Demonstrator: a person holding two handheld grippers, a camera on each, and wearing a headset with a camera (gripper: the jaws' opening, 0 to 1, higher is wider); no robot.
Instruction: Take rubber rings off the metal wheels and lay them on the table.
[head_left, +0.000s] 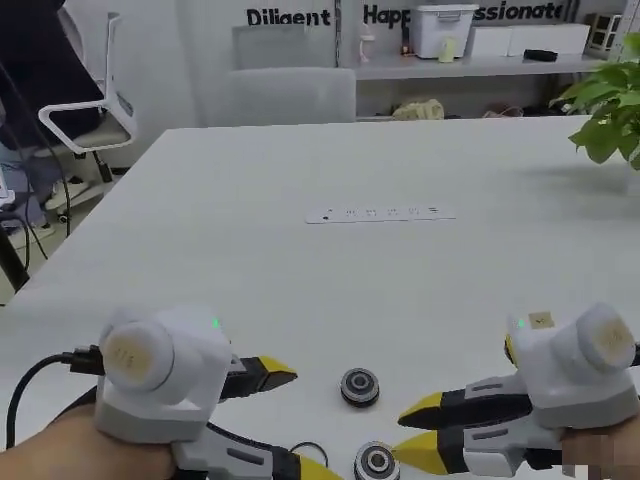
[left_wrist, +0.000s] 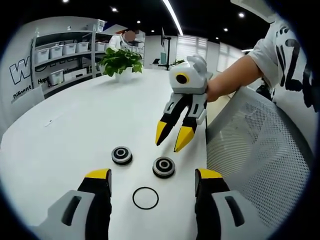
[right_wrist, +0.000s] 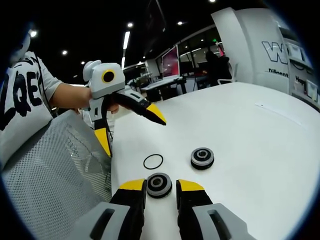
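Left gripper (right_wrist: 135, 136) spread wide, right gripper (left_wrist: 170, 143) part open just beside near wheel (left_wrist: 163, 167), both empty. Far wheel (left_wrist: 121, 155), loose ring (left_wrist: 145, 198) close by, at tabletop (head_left: 380, 280) near edge. Rubber likely thin, stretchy, light; wheel may skid: pinch at rim

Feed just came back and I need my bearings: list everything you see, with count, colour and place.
wheels: 2, dark grey, near table edge, between the grippers
ring: 1, black, flat on table by left gripper
table: 1, white
socket strip: 1, white, mid-table
plant: 1, green, table's far right
chair: 1, white, far left
left gripper: white, yellow tips, jaws open
right gripper: same colours, jaws open by nearer wheel
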